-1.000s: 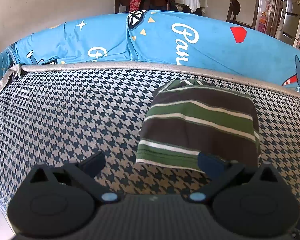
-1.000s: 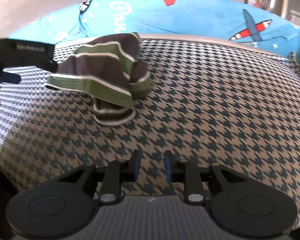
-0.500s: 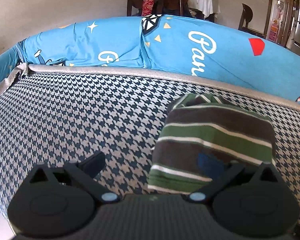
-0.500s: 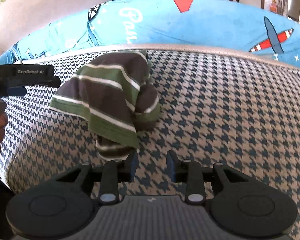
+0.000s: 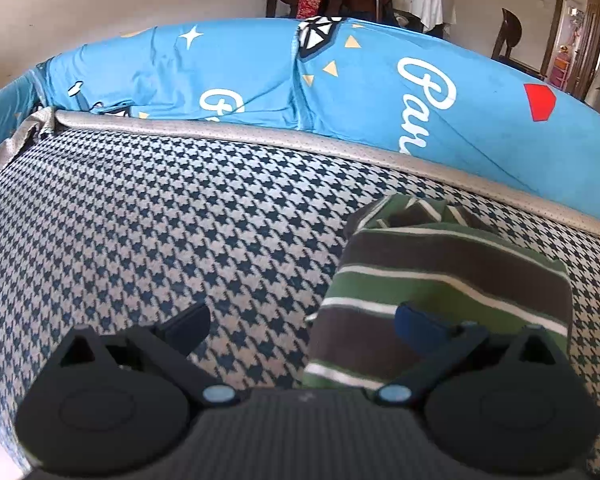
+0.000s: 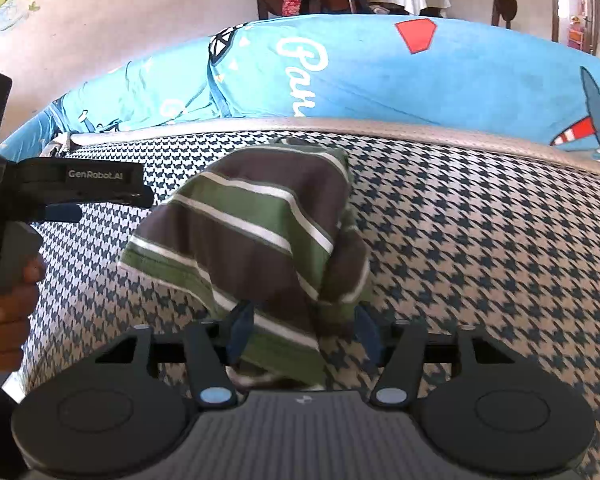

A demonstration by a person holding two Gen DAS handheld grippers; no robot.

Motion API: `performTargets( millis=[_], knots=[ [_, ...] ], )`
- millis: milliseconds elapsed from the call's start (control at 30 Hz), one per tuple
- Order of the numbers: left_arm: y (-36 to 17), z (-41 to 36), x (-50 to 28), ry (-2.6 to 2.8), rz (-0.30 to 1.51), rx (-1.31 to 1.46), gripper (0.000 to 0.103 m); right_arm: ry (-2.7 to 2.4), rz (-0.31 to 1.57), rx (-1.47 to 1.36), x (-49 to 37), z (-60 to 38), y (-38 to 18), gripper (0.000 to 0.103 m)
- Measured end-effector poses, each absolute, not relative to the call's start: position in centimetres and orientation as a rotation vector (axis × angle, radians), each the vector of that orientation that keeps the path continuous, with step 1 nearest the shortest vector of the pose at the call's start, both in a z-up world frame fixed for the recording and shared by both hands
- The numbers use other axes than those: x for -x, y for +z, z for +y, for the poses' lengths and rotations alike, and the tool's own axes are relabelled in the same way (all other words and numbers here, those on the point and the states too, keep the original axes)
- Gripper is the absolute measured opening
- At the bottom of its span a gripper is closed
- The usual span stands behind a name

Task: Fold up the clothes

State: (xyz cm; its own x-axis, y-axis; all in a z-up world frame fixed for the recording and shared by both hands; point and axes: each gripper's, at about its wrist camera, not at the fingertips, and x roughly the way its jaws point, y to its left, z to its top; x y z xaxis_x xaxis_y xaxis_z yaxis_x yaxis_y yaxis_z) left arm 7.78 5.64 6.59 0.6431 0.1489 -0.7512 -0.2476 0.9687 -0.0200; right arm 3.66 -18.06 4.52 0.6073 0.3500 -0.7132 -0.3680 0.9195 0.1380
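In the right wrist view, a person's hand (image 6: 4,312) at the far left edge holds the left gripper (image 6: 112,196), whose fingers stand spread wide apart with nothing between them. Just right of it, at centre frame, the folded striped shirt (image 6: 260,232) lies on the houndstooth cushion (image 6: 480,248). At lower centre the right gripper (image 6: 304,334) has its jaws opening, straddling the shirt's near corner without pressing it. A blue printed cover (image 6: 460,76) spans the upper frame.
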Motion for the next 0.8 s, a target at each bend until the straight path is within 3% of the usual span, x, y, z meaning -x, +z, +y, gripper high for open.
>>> performTargets(
  millis=[433,600,667,800],
  knots=[
    [4.9,4.3,-9.7,0.245,0.903,0.084,0.103,0.397,0.911,0.016,-7.7,-16.0,2.0,0.086],
    [4.2,4.4,-9.6,0.253,0.936,0.07,0.103,0.398,0.898,0.045,-8.5,-15.4,1.3,0.088],
    [4.0,4.5,-9.5,0.248,0.947,0.067,0.103,0.4,0.891,0.04,-8.5,-15.3,1.1,0.085],
    [3.7,4.6,-9.4,0.232,0.957,0.077,0.103,0.434,0.866,0.036,-8.2,-15.1,1.2,0.048]
  ],
)
